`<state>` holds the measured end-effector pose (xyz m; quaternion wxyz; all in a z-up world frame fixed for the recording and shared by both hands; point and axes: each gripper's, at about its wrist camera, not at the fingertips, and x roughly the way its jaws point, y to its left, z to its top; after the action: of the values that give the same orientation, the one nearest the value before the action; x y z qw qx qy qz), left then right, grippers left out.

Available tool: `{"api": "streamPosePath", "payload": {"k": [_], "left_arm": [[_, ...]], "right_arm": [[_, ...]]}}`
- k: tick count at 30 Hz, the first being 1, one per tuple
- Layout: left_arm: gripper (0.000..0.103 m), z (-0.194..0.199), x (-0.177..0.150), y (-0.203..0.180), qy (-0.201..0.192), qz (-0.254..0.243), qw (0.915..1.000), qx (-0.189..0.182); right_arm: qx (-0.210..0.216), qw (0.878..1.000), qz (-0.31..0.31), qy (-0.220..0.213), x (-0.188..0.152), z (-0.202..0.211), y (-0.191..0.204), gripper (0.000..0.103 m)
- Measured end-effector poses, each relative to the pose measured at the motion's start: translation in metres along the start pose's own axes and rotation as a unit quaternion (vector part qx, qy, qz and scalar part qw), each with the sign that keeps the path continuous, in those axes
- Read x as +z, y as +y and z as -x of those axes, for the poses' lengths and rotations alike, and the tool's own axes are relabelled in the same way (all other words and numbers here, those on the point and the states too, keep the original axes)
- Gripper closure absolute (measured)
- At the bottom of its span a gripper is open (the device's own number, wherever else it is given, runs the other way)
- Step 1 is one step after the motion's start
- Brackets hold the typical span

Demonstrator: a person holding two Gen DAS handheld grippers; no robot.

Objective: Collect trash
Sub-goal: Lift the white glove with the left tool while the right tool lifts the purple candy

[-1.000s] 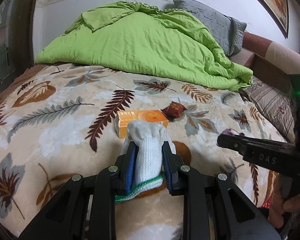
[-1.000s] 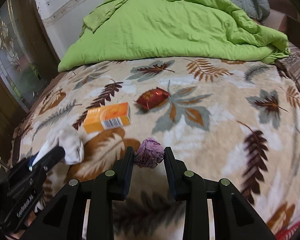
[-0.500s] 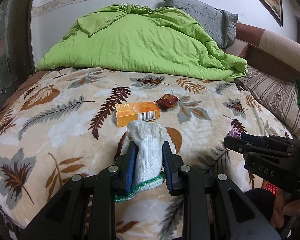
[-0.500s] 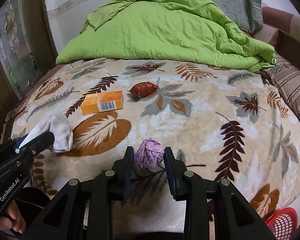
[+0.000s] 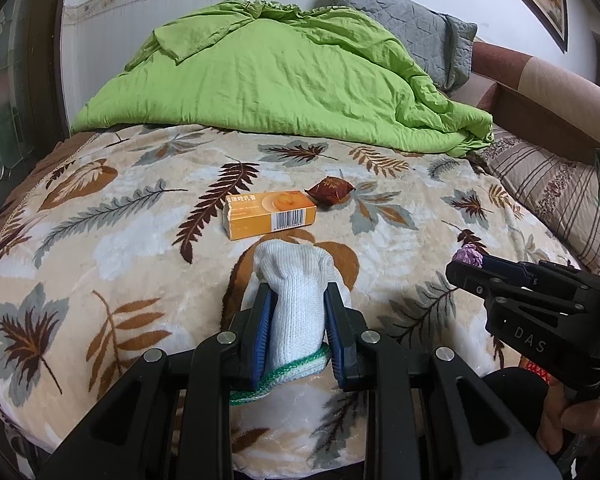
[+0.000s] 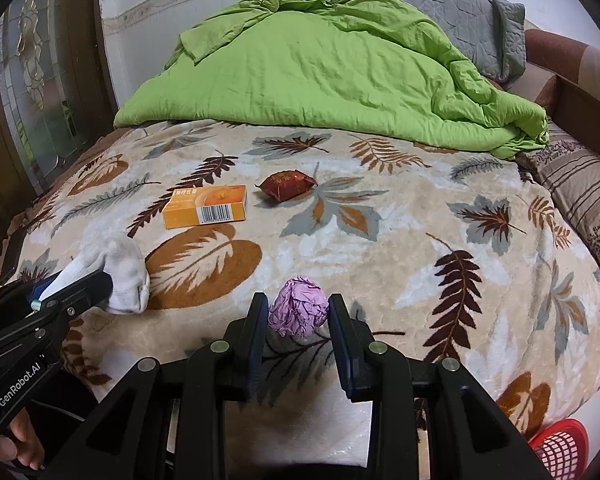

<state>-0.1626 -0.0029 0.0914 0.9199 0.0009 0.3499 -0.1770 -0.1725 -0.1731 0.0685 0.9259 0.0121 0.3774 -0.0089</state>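
Observation:
My left gripper [image 5: 296, 300] is shut on a white knitted glove [image 5: 296, 292] with a green cuff, held above the near edge of the bed. It also shows in the right wrist view [image 6: 120, 276]. My right gripper [image 6: 298, 308] is shut on a crumpled purple paper ball [image 6: 298, 306], also seen at the right of the left wrist view [image 5: 468, 255]. An orange box [image 5: 270, 214] and a dark red wrapper [image 5: 330, 190] lie on the leaf-patterned blanket [image 5: 100, 240] beyond both grippers.
A heaped green duvet [image 5: 284, 80] and a grey pillow [image 5: 412, 28] fill the far side of the bed. A striped pillow [image 5: 552, 196] lies at the right. A red mesh basket [image 6: 560, 448] stands on the floor at the bed's near right corner.
Both grippers have drawn back from the bed toward its near edge, each keeping its hold. The box and wrapper stay in place and now look farther away.

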Motion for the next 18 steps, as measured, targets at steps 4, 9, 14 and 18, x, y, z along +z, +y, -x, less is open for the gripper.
{"api": "streamPosePath", "payload": {"k": [4,9,14,18], "left_arm": [[0.079,0.0001,-0.0001,-0.0006,0.001,0.001,1.0,0.0],[0.079,-0.0024,-0.0014,-0.0021,0.005,-0.003,1.0,0.005],[0.079,-0.0037,-0.0009,-0.0049,0.006,-0.014,0.9997,0.02],[0.079,-0.0043,-0.0005,-0.0051,0.007,-0.016,0.9996,0.021]], "right_arm": [[0.0,1.0,0.0,0.001,0.0,0.0001,0.0002,0.07],[0.001,1.0,-0.001,0.002,-0.0005,0.0002,-0.0002,0.07],[0.005,1.0,-0.006,0.006,-0.0008,-0.0022,-0.0015,0.07],[0.006,1.0,-0.007,0.007,-0.0008,-0.0026,-0.0013,0.07]]}}
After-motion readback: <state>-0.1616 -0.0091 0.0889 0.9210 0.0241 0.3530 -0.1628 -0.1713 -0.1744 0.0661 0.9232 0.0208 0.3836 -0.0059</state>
